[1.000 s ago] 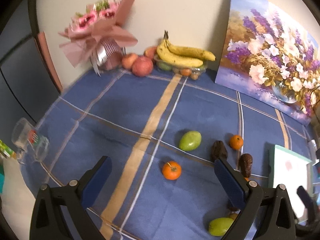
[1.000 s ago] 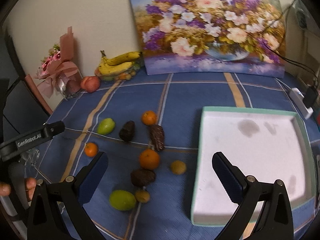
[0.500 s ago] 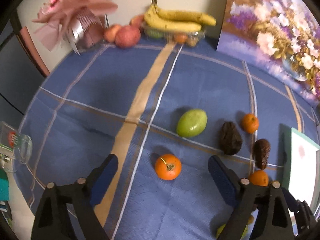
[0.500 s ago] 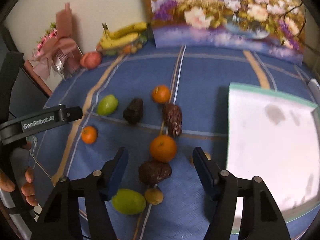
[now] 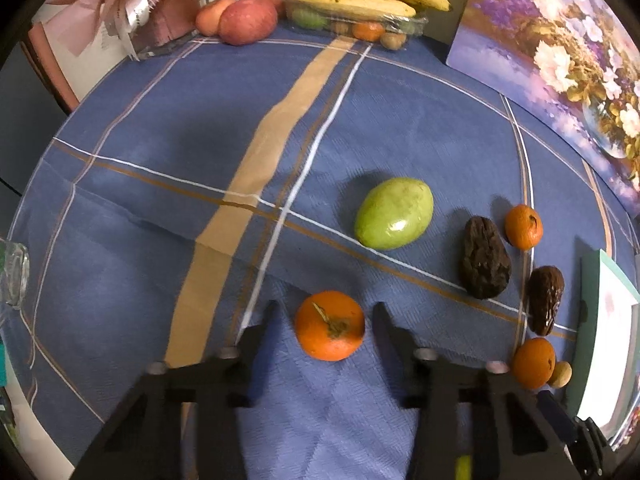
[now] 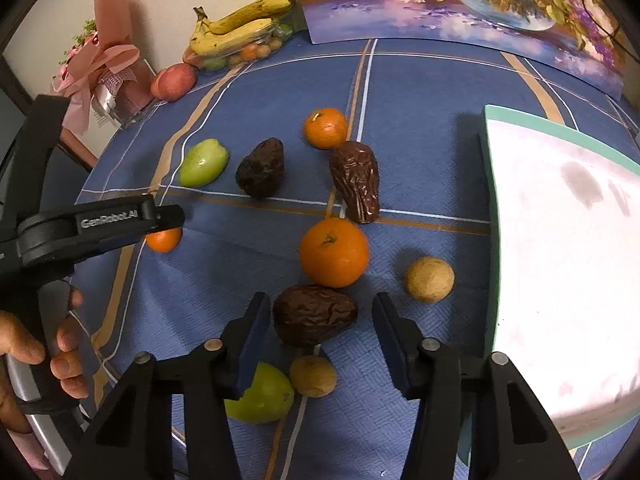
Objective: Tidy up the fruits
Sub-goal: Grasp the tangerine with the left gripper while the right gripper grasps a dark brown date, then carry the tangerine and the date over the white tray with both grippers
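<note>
Right wrist view: the left gripper (image 6: 160, 220) enters from the left, held by a hand (image 6: 36, 356), and its black body carries the raised lettering "GenRobot.AI". Its tip covers part of a small orange (image 6: 163, 239) on the blue plaid tablecloth (image 6: 420, 168).

The right gripper (image 6: 318, 318) has its jaws apart, one on each side of a wrinkled dark brown fruit (image 6: 314, 316); contact with the fruit cannot be determined. A large orange (image 6: 334, 251) touches that fruit's far side. A tan round fruit (image 6: 430, 279) lies to the right, near the tray. A second tan fruit (image 6: 313, 376) and a green fruit (image 6: 260, 394) lie just behind the jaws. Farther off lie a green mango-shaped fruit (image 6: 203, 162), two more dark wrinkled fruits (image 6: 261, 167) (image 6: 356, 181), and another orange (image 6: 325, 128).

Containers: a white tray with teal rim (image 6: 490, 160) sits at the right with no fruit visible in it. A clear plastic tray (image 6: 224, 60) at the wall holds bananas (image 6: 236, 28) and small fruits. Apples (image 6: 174, 81) lie beside it.

Left wrist view: the left gripper (image 5: 325, 320) has its jaws apart, flanking the small orange (image 5: 330, 325) with a gap on each side.
</note>
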The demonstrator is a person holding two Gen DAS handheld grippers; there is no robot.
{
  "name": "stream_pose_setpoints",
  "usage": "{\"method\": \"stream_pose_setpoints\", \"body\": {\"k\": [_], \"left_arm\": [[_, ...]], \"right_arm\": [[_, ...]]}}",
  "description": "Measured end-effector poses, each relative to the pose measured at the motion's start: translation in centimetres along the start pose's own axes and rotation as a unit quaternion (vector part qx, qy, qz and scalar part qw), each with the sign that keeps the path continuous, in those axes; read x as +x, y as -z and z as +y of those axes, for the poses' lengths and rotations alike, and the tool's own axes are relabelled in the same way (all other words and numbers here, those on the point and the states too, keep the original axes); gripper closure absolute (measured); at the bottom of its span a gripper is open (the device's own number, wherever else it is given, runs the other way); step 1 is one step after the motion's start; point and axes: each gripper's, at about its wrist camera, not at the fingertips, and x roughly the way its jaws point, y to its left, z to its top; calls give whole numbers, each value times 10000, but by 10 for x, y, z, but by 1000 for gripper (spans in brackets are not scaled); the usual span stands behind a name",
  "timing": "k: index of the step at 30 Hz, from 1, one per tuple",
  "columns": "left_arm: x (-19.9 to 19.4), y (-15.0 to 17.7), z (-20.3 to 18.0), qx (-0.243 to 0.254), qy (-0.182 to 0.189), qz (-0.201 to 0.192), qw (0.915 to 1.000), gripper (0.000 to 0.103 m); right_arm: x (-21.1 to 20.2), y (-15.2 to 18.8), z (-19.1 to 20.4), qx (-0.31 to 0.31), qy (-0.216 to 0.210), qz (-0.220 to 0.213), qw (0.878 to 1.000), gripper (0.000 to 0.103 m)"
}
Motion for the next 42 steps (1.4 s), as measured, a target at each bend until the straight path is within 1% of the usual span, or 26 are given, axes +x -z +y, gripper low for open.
{"method": "stream_pose_setpoints", "body": {"k": [2, 4, 8, 12, 14, 20, 27, 30, 32, 35, 40, 42], "left_arm": [[-1, -1, 0, 28, -6, -17, 10000, 65], [-6, 0, -2, 53, 32, -75, 10000, 65], [-29, 0, -8, 151, 43, -335, 9993, 65], [-61, 2, -13, 184, 83, -723, 9972, 65], [-72, 5, -15, 198, 106, -856, 9961, 65], [-92, 10, -27, 307, 209, -1034, 9939, 65], [-101, 17, -53, 448, 302, -1134, 9921, 65], [-103, 22, -69, 584, 374, -1145, 9910, 65], [-103, 25, -81, 689, 417, -1137, 9902, 65], [-103, 31, -100, 825, 510, -1113, 9890, 65], [-103, 43, -131, 1085, 664, -1049, 9863, 65], [-103, 50, -149, 1270, 719, -1015, 9841, 65]], "right_arm": [[3, -1, 2, -26, -34, 8, 10000, 57], [2, -3, 4, -57, -20, 0, 10000, 57], [-4, -5, 9, -111, -57, -145, 9998, 58], [-23, -5, 8, -100, -114, -399, 9991, 58], [-33, -5, 6, -77, -111, -519, 9986, 58], [-52, -3, -5, -26, -50, -717, 9974, 58], [-65, -1, -28, 267, 88, -880, 9957, 57], [-71, 0, -41, 386, 244, -936, 9946, 57], [-77, 2, -54, 508, 354, -980, 9933, 57], [-85, 5, -73, 752, 408, -1057, 9907, 57], [-104, 11, -108, 1154, 602, -1188, 9844, 57], [-112, 13, -121, 1252, 696, -1229, 9820, 57]]}}
